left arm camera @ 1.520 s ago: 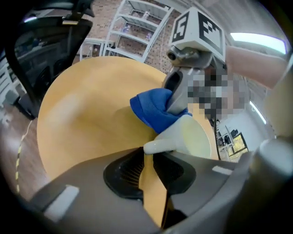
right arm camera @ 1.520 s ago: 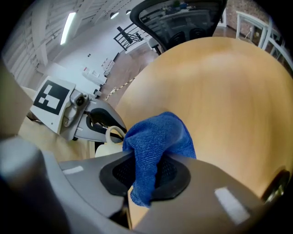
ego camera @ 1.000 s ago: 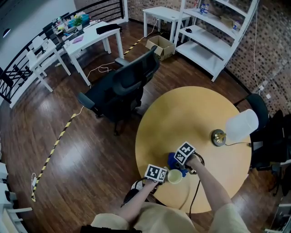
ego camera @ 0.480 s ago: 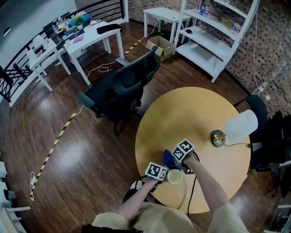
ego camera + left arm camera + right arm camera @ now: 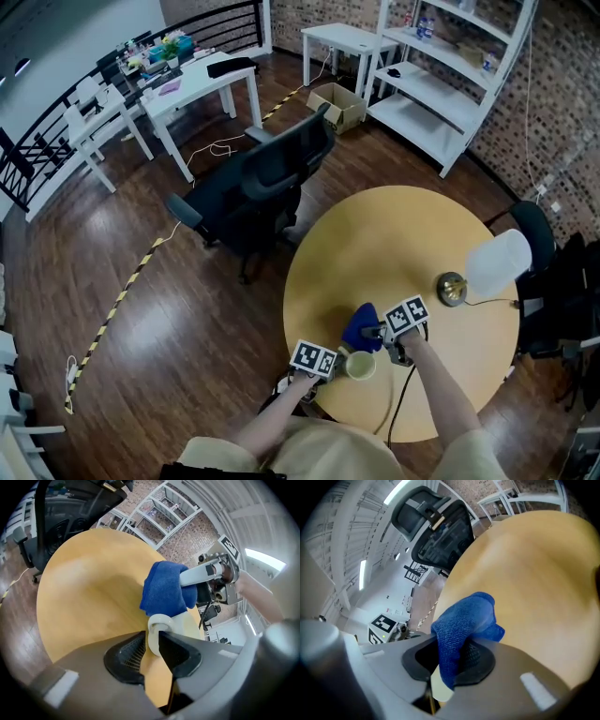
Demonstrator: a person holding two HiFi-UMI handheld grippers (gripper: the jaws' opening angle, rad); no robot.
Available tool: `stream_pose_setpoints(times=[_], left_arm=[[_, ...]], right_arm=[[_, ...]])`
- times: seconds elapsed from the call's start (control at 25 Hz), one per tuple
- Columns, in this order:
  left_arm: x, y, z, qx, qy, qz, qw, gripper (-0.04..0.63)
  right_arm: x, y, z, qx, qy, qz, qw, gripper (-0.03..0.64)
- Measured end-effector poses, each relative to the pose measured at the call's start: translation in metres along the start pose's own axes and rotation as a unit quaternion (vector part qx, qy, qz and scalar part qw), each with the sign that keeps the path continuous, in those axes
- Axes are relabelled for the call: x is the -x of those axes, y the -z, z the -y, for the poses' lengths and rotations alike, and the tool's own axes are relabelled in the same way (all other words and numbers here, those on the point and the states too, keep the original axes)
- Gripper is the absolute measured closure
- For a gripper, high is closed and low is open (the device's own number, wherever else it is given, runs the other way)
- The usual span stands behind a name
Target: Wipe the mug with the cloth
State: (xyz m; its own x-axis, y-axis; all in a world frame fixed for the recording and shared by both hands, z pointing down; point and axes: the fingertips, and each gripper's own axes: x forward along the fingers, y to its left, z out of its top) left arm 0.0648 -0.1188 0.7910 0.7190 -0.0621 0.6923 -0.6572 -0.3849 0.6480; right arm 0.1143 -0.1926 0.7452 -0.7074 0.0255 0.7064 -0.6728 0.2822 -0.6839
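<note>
Item: mug held by its handle, cloth carried beside it; round table, near edge.

Mug (image 5: 360, 365), pale, upright, at about 7 o'clock on the table (image 5: 403, 225). Left gripper (image 5: 152, 641) comes in from the mug's 9 o'clock. Its jaws are only slightly apart and opening, with the handle between them and seemingly touching both pads, probably to stop the mug turning under the wipe. Right gripper (image 5: 454, 660) is clamped on a fold of the blue cloth (image 5: 361, 328), so a loose bunch projects as the wiping face. The cloth sits at the mug's 12 o'clock, close against it; contact not certain. Lamp (image 5: 455, 286) stands well apart at 3 o'clock.
</note>
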Motion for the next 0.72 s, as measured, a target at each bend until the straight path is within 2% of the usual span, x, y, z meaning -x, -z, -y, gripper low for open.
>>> stream_pose_setpoints(times=[0.16, 0.32, 0.36, 0.44, 0.56, 0.72], left_arm=[[0.015, 0.011, 0.001, 0.007, 0.006, 0.007, 0.9999, 0.471], [0.024, 0.021, 0.024, 0.036, 0.041, 0.029, 0.9981, 0.434], [0.026, 0.022, 0.033, 0.037, 0.048, 0.034, 0.9976, 0.455], [0.025, 0.025, 0.052, 0.029, 0.055, 0.038, 0.9973, 0.378], [0.014, 0.026, 0.066, 0.034, 0.035, 0.039, 0.9981, 0.321], [-0.009, 0.028, 0.055, 0.075, -0.012, 0.025, 0.9968, 0.281]], right_arm=[[0.023, 0.006, -0.004, 0.029, 0.01, 0.051, 0.998, 0.56], [0.049, 0.016, -0.007, 0.04, 0.016, 0.11, 0.993, 0.558], [0.055, 0.019, -0.007, 0.035, 0.017, 0.126, 0.991, 0.558], [0.066, 0.025, -0.003, 0.019, 0.016, 0.156, 0.987, 0.558], [0.075, 0.035, -0.001, 0.016, 0.007, 0.191, 0.981, 0.558], [0.085, 0.045, -0.001, 0.019, 0.015, 0.215, 0.976, 0.558]])
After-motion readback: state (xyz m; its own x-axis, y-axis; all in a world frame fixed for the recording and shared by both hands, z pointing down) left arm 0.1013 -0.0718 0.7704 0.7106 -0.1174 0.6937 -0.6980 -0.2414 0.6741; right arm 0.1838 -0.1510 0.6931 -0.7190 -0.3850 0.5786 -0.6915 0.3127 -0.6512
